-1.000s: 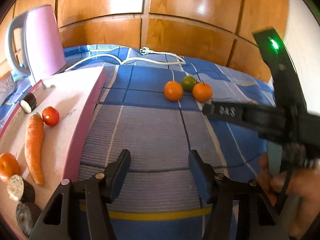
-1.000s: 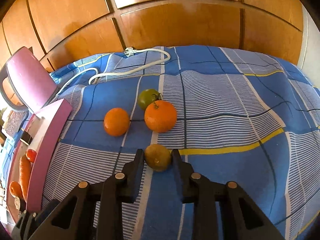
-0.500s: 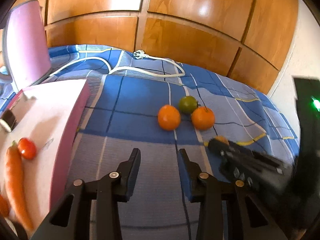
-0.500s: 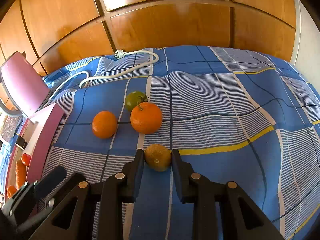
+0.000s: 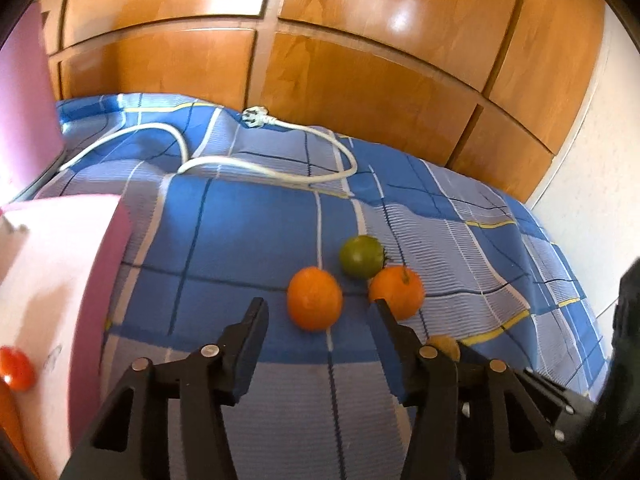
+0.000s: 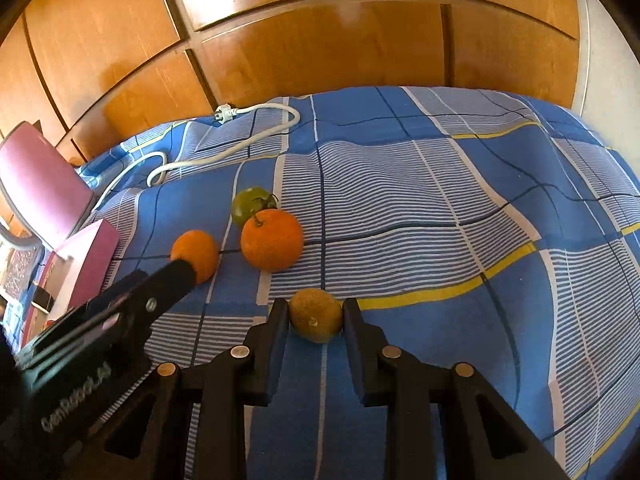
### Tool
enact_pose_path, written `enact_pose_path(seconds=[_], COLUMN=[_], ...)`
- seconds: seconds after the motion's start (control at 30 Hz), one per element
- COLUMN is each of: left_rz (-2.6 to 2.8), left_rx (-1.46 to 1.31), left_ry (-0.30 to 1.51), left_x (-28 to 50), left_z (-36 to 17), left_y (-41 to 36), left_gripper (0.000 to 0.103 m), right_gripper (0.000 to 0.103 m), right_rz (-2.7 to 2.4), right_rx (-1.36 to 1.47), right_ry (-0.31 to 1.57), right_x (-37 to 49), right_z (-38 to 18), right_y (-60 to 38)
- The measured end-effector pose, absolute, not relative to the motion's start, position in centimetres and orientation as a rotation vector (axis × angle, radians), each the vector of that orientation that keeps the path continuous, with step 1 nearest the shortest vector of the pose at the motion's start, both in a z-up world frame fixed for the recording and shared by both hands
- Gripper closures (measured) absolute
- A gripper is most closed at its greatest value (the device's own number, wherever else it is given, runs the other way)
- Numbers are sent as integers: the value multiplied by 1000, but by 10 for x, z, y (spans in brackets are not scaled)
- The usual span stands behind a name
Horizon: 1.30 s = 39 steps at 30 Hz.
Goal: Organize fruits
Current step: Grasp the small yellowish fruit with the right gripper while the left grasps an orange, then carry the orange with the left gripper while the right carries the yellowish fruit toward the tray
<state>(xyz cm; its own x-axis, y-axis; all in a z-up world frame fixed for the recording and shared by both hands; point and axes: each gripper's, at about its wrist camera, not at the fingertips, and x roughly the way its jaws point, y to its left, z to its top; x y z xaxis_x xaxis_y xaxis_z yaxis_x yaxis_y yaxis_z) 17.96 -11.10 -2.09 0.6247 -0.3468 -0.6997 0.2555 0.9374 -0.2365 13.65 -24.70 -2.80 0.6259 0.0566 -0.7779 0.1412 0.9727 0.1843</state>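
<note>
Right hand-held gripper (image 6: 316,312) pinches round, dull-skinned yellowish fruit (image 6: 316,314); glossy wooden panels (image 6: 320,52).

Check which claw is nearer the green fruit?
Left. The left claw, opening, has nothing between its fingers and sits just short of the green fruit; the right claw grips the brownish fruit farther back.

Three fruits (image 6: 256,236) clustered on the bedspread (image 6: 440,208), fourth fruit (image 6: 316,314) nearer, cable (image 6: 240,132) behind
</note>
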Motion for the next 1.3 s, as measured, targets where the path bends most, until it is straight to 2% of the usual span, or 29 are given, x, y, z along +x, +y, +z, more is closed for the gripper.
enact_pose_path(seconds=[0.23, 0.33, 0.6, 1.3], left_rz=[-302, -269, -250, -191], left_rx=[-109, -143, -142, 80], left_ry=[894, 901, 897, 785], left_x=[203, 209, 187, 46], left_z=[-34, -37, -35, -34], left_y=[-122, -115, -99, -77], left_gripper=[50, 71, 71, 71], right_gripper=[75, 75, 75, 75], right_rz=[-47, -49, -44, 7], right_rx=[227, 219, 216, 155], right_ry=[899, 898, 891, 917], right_x=[137, 137, 136, 103], right_z=[-28, -28, -29, -27], right_y=[-246, -245, -246, -222])
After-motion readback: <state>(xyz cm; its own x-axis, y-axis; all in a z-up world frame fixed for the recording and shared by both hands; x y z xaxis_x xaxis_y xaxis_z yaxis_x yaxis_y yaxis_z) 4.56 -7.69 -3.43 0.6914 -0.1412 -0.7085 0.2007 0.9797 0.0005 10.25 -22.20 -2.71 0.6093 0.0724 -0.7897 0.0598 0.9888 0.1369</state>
